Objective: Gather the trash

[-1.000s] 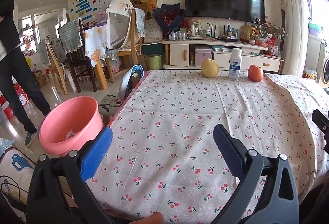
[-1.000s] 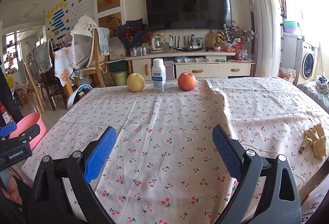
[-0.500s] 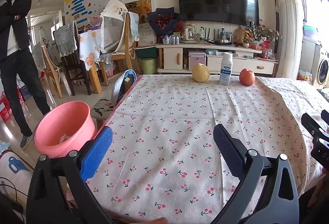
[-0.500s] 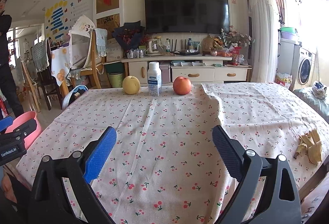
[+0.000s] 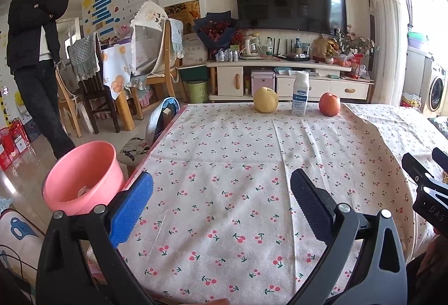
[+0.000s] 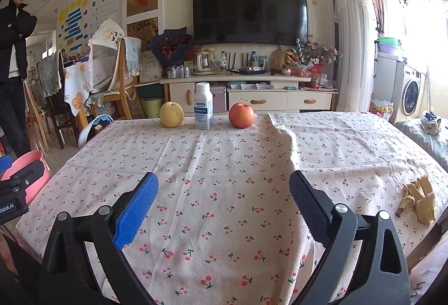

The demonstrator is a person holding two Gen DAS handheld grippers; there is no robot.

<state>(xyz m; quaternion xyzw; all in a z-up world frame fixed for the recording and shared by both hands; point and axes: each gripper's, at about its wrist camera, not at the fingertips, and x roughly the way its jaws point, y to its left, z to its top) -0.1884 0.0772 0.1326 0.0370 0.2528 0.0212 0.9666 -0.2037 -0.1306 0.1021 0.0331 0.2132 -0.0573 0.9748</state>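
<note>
Both grippers, left [image 5: 221, 204] and right [image 6: 223, 203], are hovering wide apart and empty over the near table [image 6: 240, 165]. The peel [image 6: 418, 200] is lying close to the right edge, so a clumsy pinch could nudge it off. The bin [image 5: 81, 177] is waiting past the left edge; open cloth lies between.

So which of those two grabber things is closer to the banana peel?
The right gripper. The banana peel lies just off its right side on the tablecloth. The left gripper sits farther left, near the pink bucket.
</note>
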